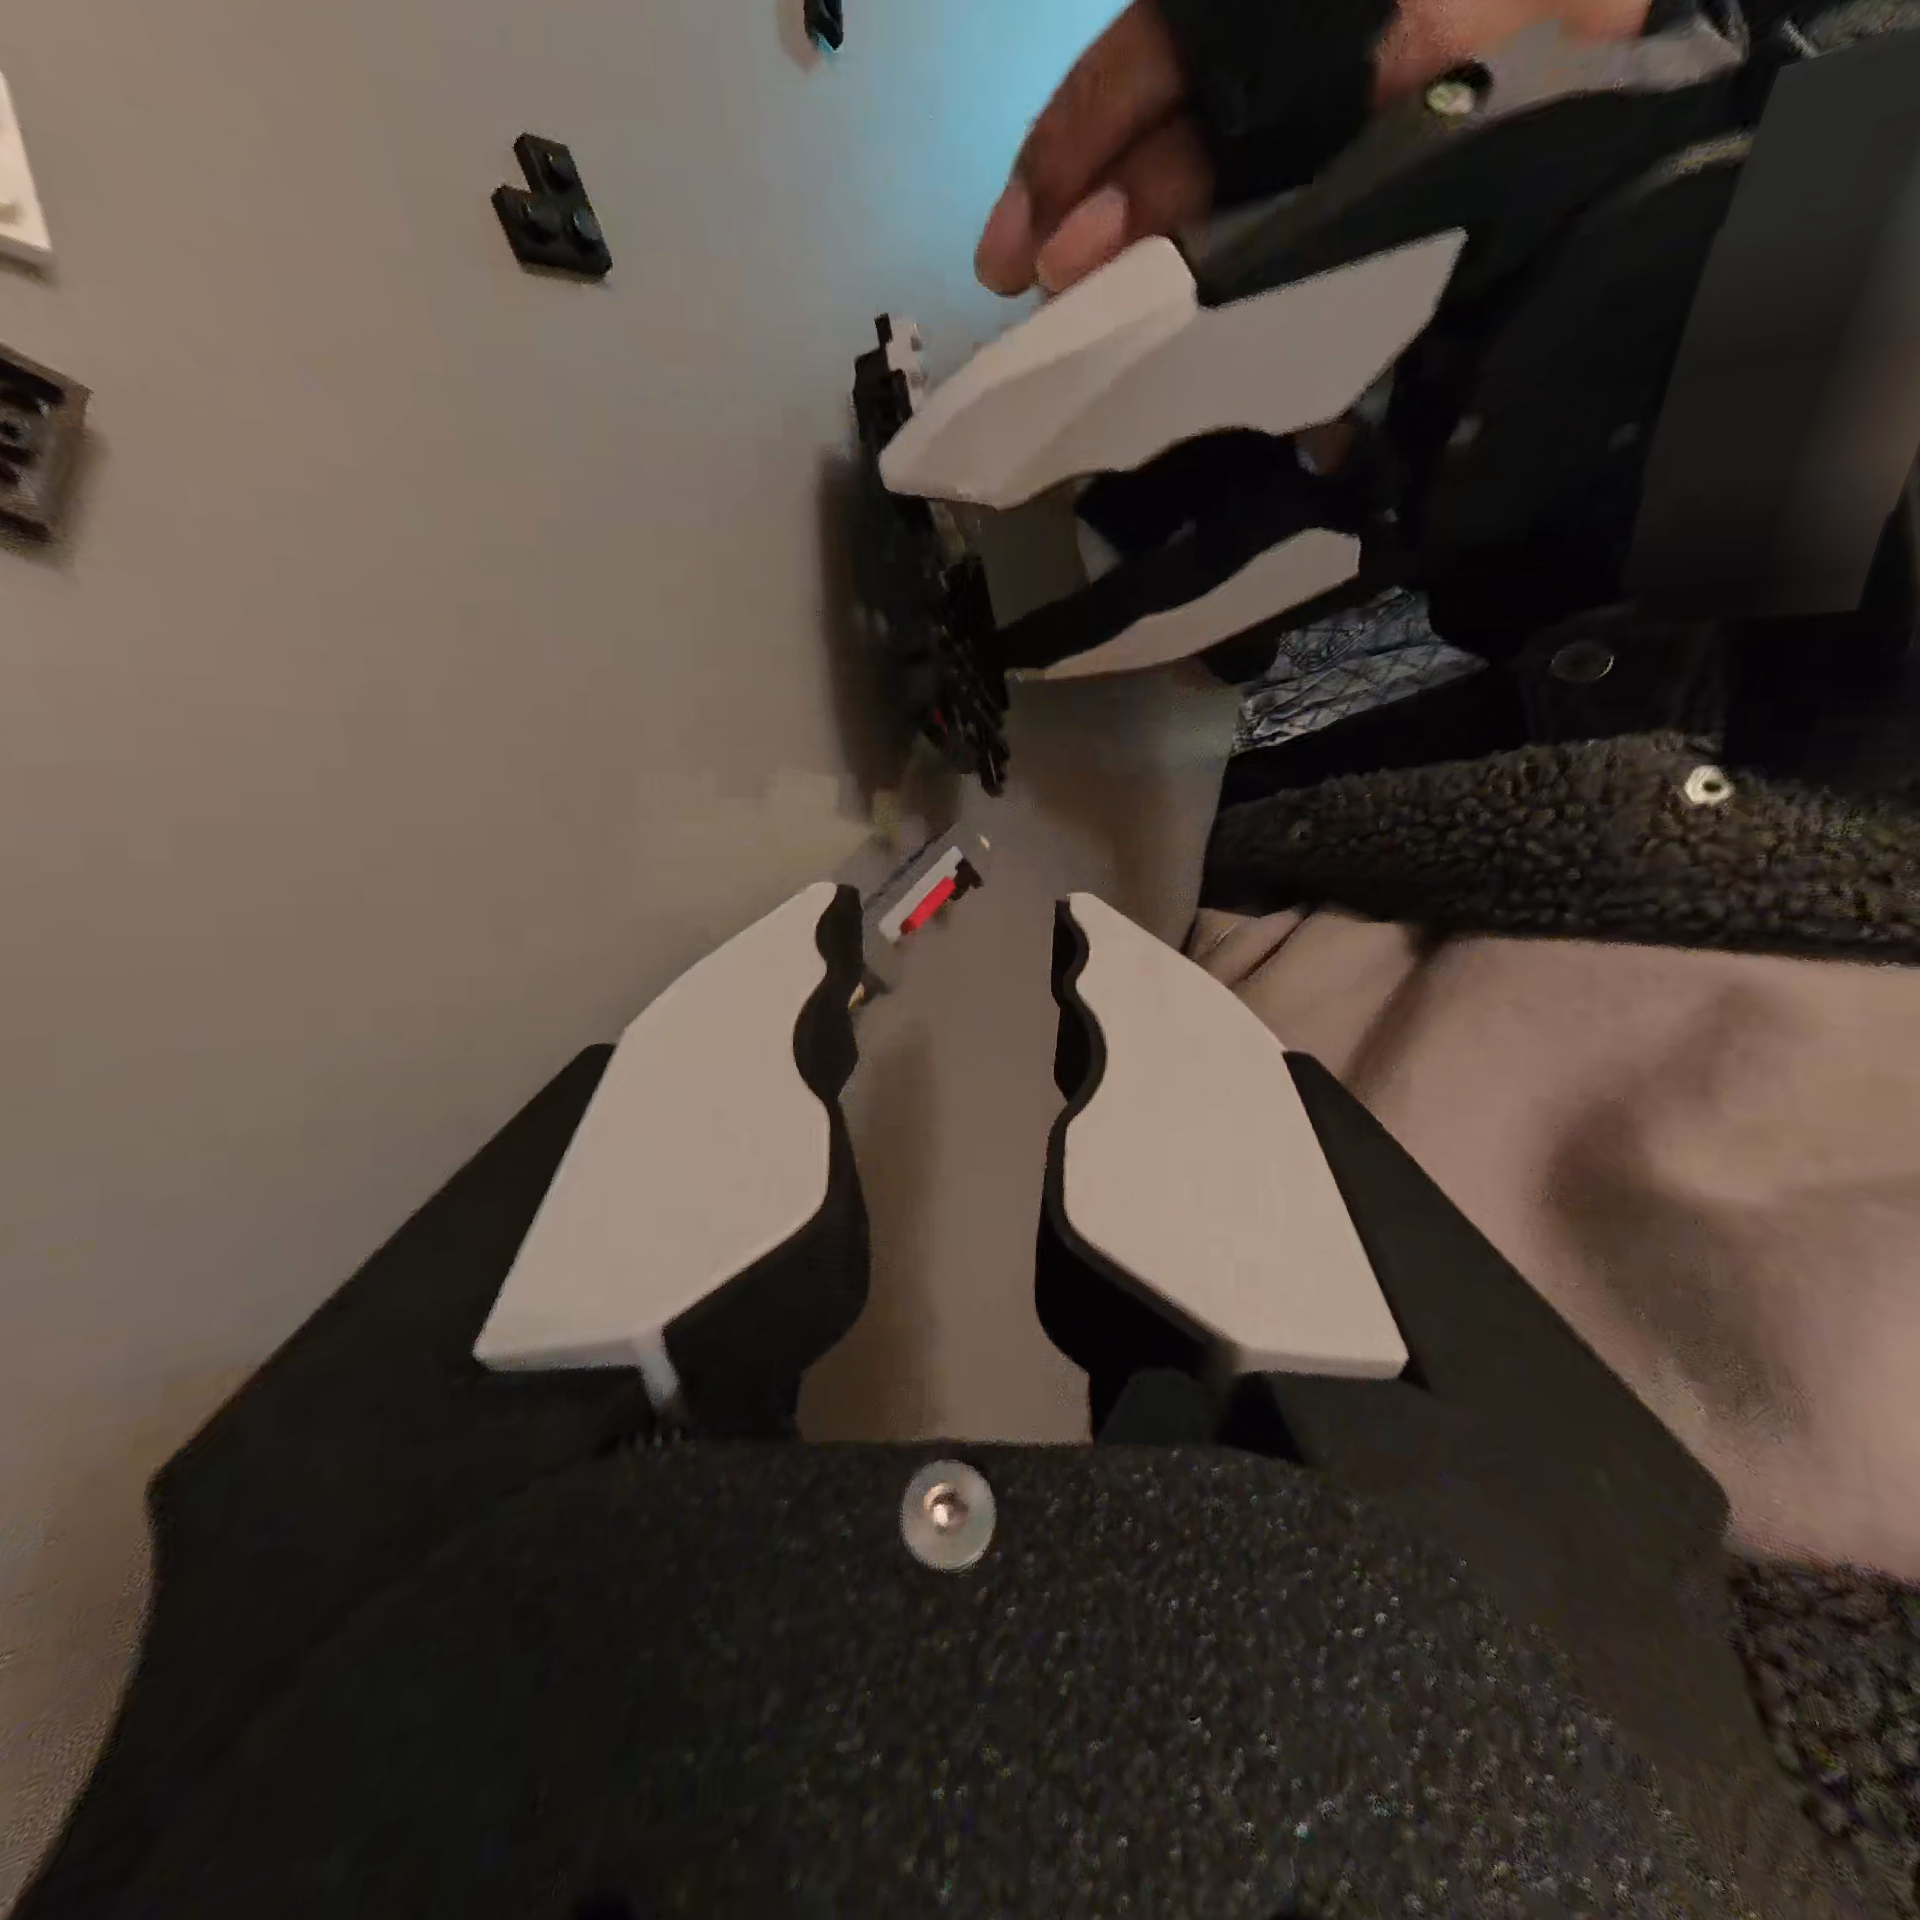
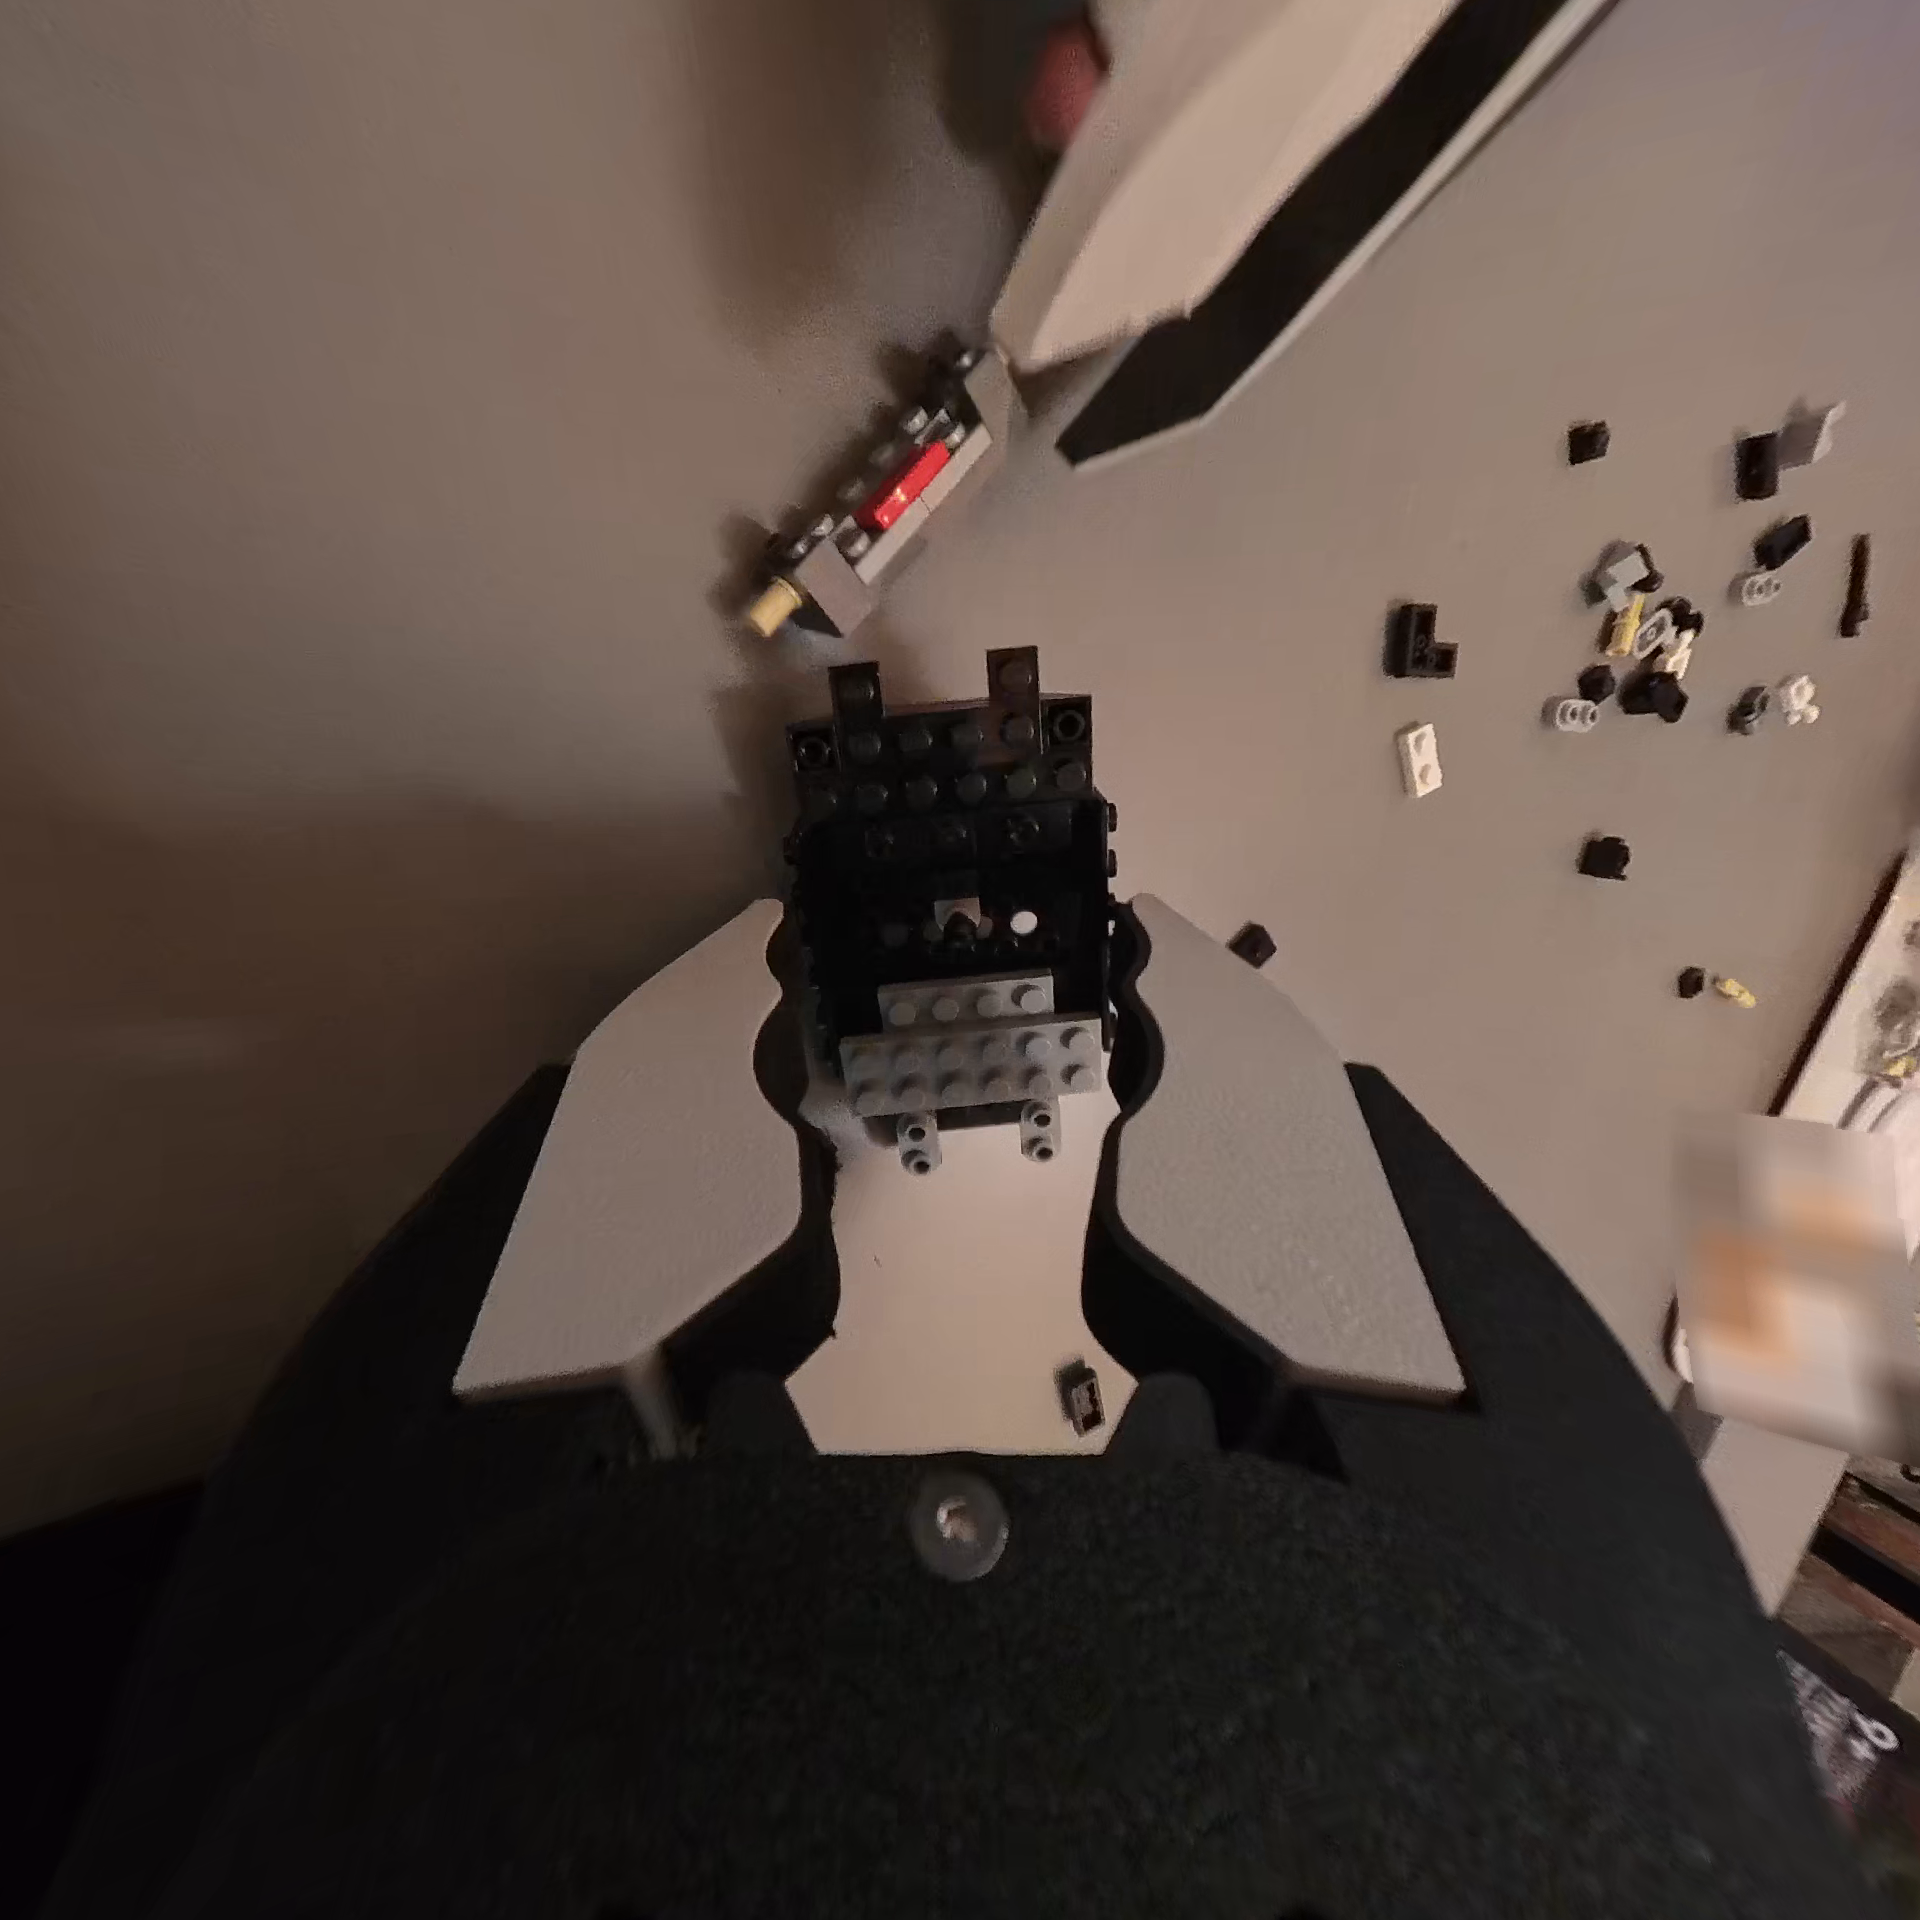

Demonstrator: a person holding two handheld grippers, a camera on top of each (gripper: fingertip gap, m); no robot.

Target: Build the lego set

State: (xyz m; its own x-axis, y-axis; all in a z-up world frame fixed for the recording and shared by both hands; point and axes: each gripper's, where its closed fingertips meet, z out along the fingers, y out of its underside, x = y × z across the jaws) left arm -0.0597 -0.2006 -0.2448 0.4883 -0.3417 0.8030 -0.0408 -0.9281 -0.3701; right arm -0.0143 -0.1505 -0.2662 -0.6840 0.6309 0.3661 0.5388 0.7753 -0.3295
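**Two assemblies, two hand-held grippers: one loaded, one empty**

Right hand-held gripper (image 2: 951,925): pinching the black-and-grey brick assembly (image 2: 951,883) between both fingers, above the counter (image 2: 364,520). Left hand-held gripper (image 1: 951,914): spread, holding nothing; its tip lies just beside a second, smaller grey assembly with one red piece (image 2: 894,499), which rests on the counter at 12 o'clock from the held one. Loose small pieces (image 2: 1652,644), more than a dozen, are scattered at 2 o'clock. One black L-shaped piece (image 2: 1418,641) lies among them.
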